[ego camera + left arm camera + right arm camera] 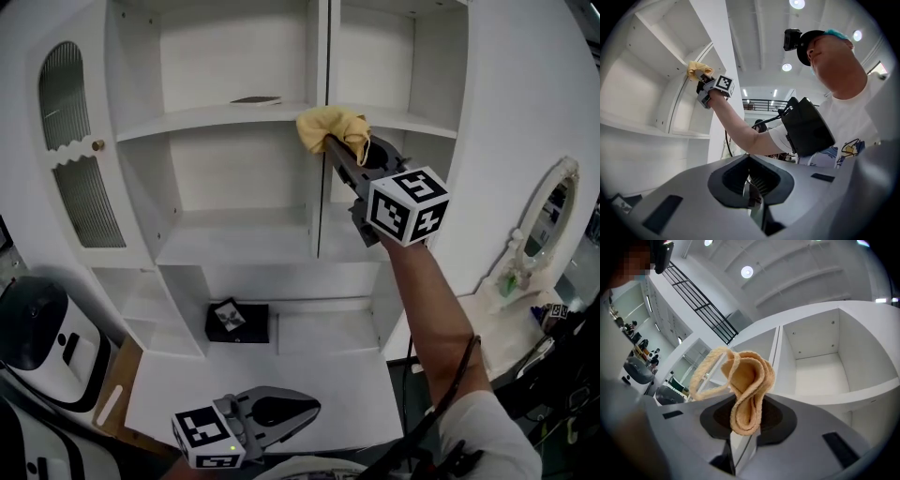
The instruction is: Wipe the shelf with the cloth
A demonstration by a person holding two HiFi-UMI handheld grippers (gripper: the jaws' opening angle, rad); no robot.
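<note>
My right gripper (742, 439) has its jaws clenched on the yellow cloth (746, 380), which bunches up above them. I hold it at the front edge of the upper shelf (211, 119), by the central divider (319, 56); contact is unclear. My left gripper (751, 197), jaws pressed together on nothing, sits low over the white counter (347, 375).

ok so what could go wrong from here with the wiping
The cloth is bunched, with only its lower end pinched in the right gripper; rubbing could tug it loose. It's at the divider, so hard jaws may scrape the shelf edge. A wipe leftward could knock off the flat dark item.
</note>
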